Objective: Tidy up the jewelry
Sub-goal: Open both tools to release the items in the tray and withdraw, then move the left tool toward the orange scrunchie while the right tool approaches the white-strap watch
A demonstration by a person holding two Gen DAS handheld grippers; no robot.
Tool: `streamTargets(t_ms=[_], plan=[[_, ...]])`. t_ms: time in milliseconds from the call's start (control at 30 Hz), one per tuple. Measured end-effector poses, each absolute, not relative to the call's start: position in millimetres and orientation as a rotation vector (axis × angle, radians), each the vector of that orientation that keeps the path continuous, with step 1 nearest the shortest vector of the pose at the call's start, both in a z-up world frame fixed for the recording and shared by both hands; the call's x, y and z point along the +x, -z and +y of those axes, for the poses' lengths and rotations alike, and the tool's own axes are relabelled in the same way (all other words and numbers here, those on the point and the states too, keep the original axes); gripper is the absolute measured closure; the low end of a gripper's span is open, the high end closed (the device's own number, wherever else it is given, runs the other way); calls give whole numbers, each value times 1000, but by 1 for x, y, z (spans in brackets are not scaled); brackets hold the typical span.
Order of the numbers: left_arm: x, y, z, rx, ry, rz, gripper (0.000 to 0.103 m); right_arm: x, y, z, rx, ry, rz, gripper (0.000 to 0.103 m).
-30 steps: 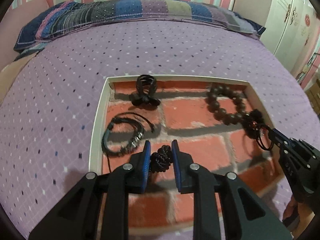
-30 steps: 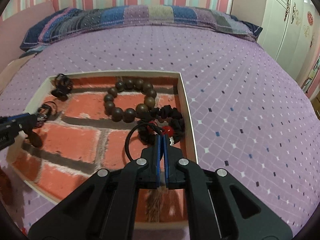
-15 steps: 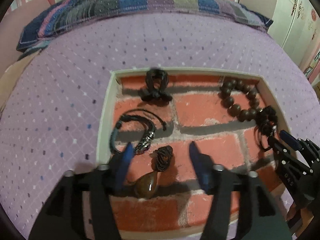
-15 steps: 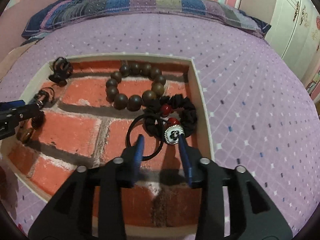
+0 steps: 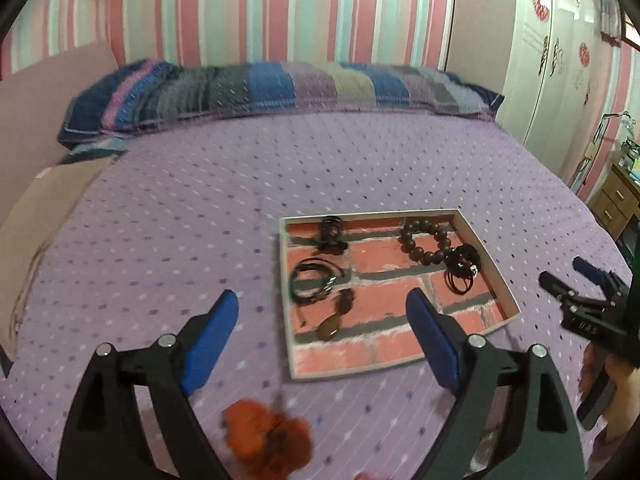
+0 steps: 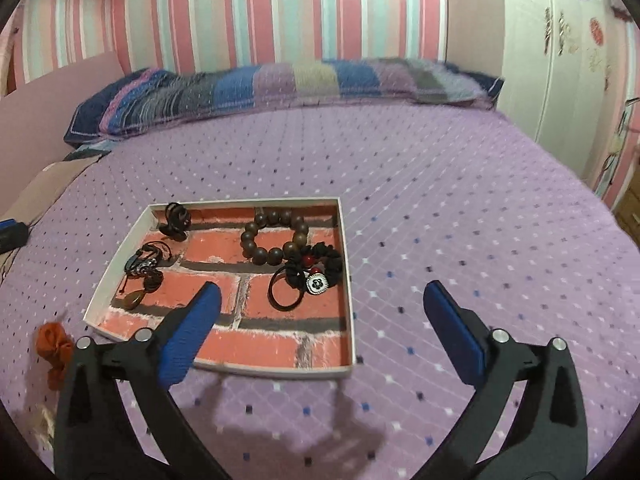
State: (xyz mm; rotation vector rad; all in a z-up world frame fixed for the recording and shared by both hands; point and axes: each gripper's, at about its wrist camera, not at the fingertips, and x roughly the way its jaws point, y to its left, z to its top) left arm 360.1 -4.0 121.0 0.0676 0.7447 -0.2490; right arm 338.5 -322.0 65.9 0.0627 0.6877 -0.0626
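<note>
A: Surface? Room?
B: Purple dotted bed (image 6: 440, 208), striped pillow (image 6: 280, 84) far, pink-striped wall (image 6: 280, 8), white wardrobe (image 6: 560, 60) right.
A: Jewelry?
B: In brick-print tray (image 6: 348, 280), mid-bed.
A: Jaws?
B: Left gripper (image 5: 322, 322) and right gripper (image 6: 320, 320) wide, empty.

striped wall (image 5: 280, 8), purple bed (image 5: 280, 168), white wardrobe (image 5: 560, 60)
</note>
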Motion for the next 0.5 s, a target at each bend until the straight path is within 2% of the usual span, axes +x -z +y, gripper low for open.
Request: streamTargets(t_ms=[200, 500], plan=[[309, -124, 49, 37, 186, 694, 11, 289, -74, -313, 65, 87, 665, 4], [255, -93, 85, 14, 139, 718, 11, 231, -69, -295, 75, 104, 644, 4]])
